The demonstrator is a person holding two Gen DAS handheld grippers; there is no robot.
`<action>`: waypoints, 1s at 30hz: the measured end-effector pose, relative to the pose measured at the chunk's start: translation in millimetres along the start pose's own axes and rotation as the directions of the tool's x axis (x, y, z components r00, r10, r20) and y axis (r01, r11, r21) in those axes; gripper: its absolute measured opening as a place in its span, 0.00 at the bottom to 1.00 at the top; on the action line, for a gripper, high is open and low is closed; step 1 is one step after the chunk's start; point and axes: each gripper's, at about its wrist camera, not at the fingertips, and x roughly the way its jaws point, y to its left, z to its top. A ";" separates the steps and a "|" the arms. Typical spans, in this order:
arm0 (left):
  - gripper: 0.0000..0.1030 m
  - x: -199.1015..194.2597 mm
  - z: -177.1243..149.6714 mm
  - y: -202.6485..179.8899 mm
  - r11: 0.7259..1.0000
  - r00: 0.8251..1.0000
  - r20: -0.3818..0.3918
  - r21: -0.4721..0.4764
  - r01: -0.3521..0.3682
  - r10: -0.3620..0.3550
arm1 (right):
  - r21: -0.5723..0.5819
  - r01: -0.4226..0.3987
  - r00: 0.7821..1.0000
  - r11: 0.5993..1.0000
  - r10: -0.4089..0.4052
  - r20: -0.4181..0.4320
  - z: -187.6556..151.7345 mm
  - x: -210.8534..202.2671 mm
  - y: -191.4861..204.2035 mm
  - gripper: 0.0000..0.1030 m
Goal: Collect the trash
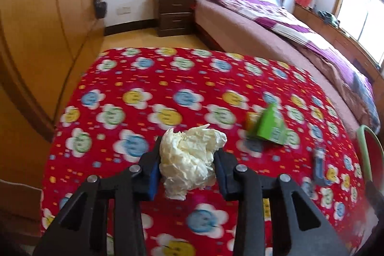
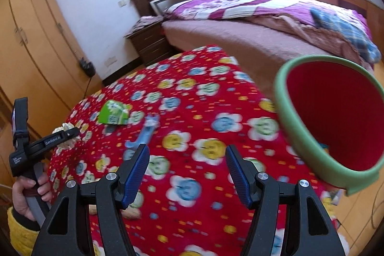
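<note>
My left gripper (image 1: 188, 168) is shut on a crumpled white tissue (image 1: 189, 157) and holds it above the red flowered cloth (image 1: 144, 78); both also show in the right wrist view, gripper (image 2: 68, 134) and tissue (image 2: 64, 143). A green carton (image 1: 268, 126) lies on the cloth to the right, also in the right wrist view (image 2: 112, 113). A blue wrapper (image 1: 320, 166) lies nearer the right edge, also in the right wrist view (image 2: 144, 133). My right gripper (image 2: 186, 172) is open and empty above the cloth. A red bin with a green rim (image 2: 309, 136) stands at the right.
A bed with a purple quilt (image 2: 252, 6) stands behind the table. A dark nightstand (image 1: 175, 13) sits by its headboard. Wooden wardrobes (image 1: 36, 28) line the left wall. Something beige (image 2: 130, 214) lies on the cloth under my right gripper's left finger.
</note>
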 end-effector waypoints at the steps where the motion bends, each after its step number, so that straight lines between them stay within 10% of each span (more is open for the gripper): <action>1: 0.37 1.1 -0.4 5.1 1.000 1.000 0.003 -0.011 -0.005 0.005 | -0.011 -0.004 1.000 1.000 0.004 -0.009 0.8 5.4 7.2 0.65; 17: 0.37 18.0 -12.8 16.5 1.000 0.999 0.047 -0.016 0.026 -0.025 | -0.119 0.030 0.993 0.992 -0.043 -0.107 2.0 82.6 66.5 0.65; 30: 0.37 12.8 -16.2 9.5 0.997 0.995 0.066 0.006 0.077 -0.077 | -0.090 0.055 0.994 0.994 -0.062 -0.088 -1.3 88.9 55.7 0.17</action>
